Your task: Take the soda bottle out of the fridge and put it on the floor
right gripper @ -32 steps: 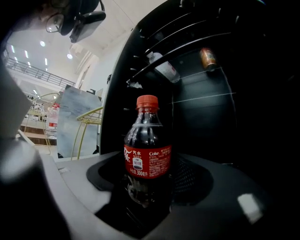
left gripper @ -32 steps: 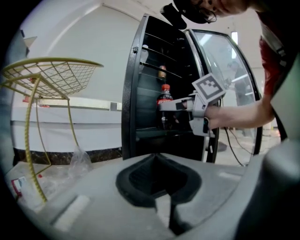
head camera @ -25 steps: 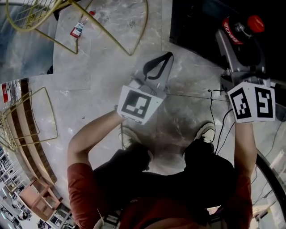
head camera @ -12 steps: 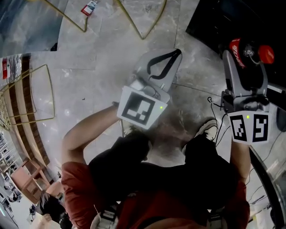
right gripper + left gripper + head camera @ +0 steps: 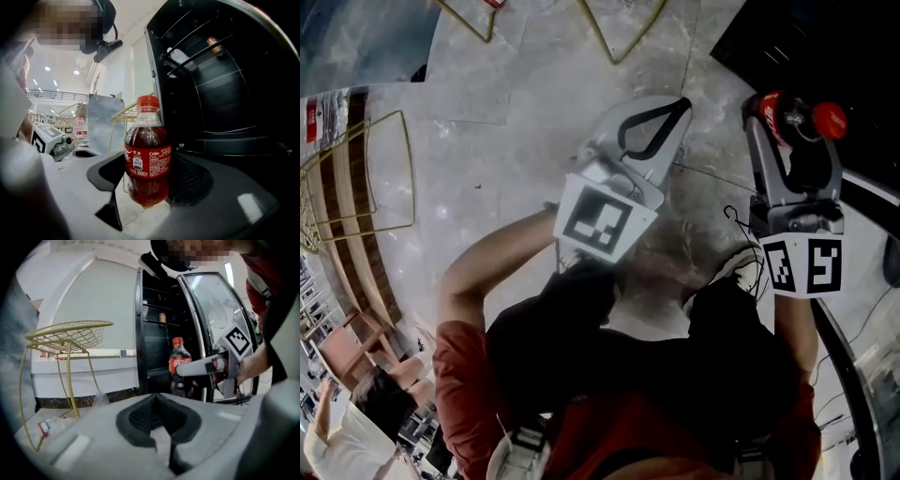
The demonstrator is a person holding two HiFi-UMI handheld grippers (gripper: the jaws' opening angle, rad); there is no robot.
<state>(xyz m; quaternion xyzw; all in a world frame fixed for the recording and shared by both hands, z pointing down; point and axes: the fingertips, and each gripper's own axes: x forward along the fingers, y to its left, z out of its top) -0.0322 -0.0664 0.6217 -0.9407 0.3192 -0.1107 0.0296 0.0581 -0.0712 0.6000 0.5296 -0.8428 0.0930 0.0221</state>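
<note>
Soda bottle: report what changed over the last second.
The right gripper carried the soda bottle lower and away from the fridge opening, toward the floor. Its fingers stayed clamped on the bottle; the left gripper stayed empty.

Grey marble floor [image 5: 516,103], gold wire table [image 5: 70,336], white wall [image 5: 108,301]

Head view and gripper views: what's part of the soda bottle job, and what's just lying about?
Job:
- soda bottle, clamped in the right gripper
- open fridge
- floor

Lying about:
- gold wire rack
- red-and-white packet on the floor under it
</note>
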